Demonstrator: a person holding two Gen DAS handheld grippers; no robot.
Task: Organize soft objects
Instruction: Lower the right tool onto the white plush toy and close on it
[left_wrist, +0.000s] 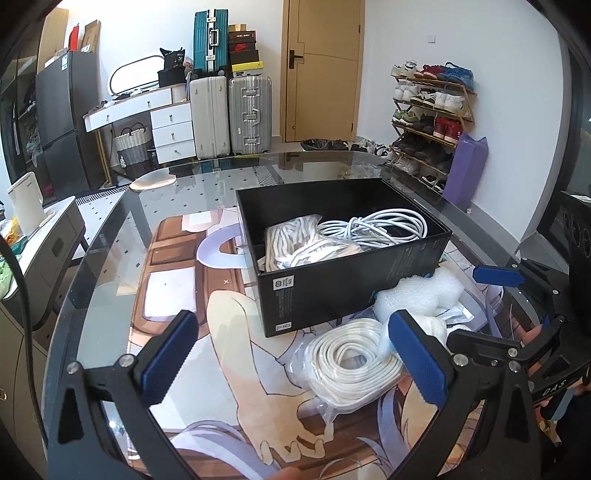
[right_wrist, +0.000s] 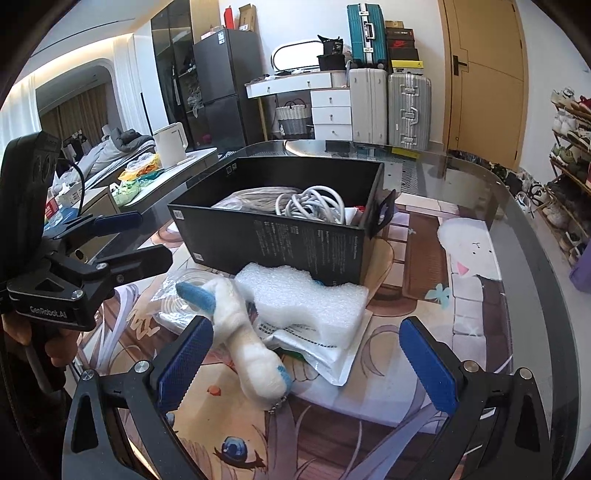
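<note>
right wrist view: right gripper (right_wrist: 303, 362) is held wide open, nothing gripped; white plush toy (right_wrist: 243, 332) lies between its fingers, nearer the left pad. foam block (right_wrist: 303, 299) sits just beyond, black box (right_wrist: 280, 236) behind it. left gripper (left_wrist: 295, 354) is likewise spread, empty, with bagged white cord (left_wrist: 351, 362) by its right finger.

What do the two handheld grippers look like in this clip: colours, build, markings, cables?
Both the left gripper and the right gripper have matte black angular bodies with silver screws and textured blue fingers. One body reads "GenRobot.AI", another "DAS". A black cable runs near the left unit.
</note>
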